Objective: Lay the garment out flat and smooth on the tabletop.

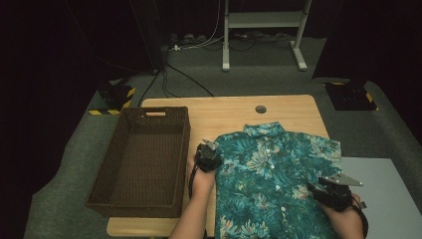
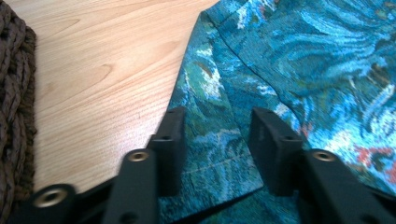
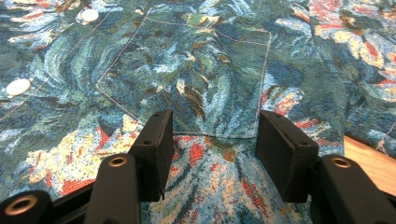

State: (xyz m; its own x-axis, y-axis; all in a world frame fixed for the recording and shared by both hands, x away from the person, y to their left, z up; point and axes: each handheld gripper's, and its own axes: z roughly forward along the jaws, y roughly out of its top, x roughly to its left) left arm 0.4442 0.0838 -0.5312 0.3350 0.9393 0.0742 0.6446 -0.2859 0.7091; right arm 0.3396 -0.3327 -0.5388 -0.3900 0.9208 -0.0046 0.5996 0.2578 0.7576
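A teal floral short-sleeved shirt [image 1: 271, 174] lies flat, buttoned, collar away from me, on the wooden table [image 1: 219, 117]. My left gripper [image 1: 205, 155] sits at the shirt's left sleeve. In the left gripper view it [image 2: 217, 140] is open, its jaws straddling the sleeve's hemmed edge [image 2: 210, 154]. My right gripper [image 1: 323, 191] rests over the shirt's right side. In the right gripper view it [image 3: 212, 149] is open just above the fabric, below the chest pocket [image 3: 196, 79], with nothing pinched.
A dark brown woven basket [image 1: 144, 159], with nothing in it, stands on the table's left part, close to the left gripper. A round cable hole [image 1: 260, 109] lies beyond the collar. A grey surface [image 1: 383, 194] adjoins the table at the right.
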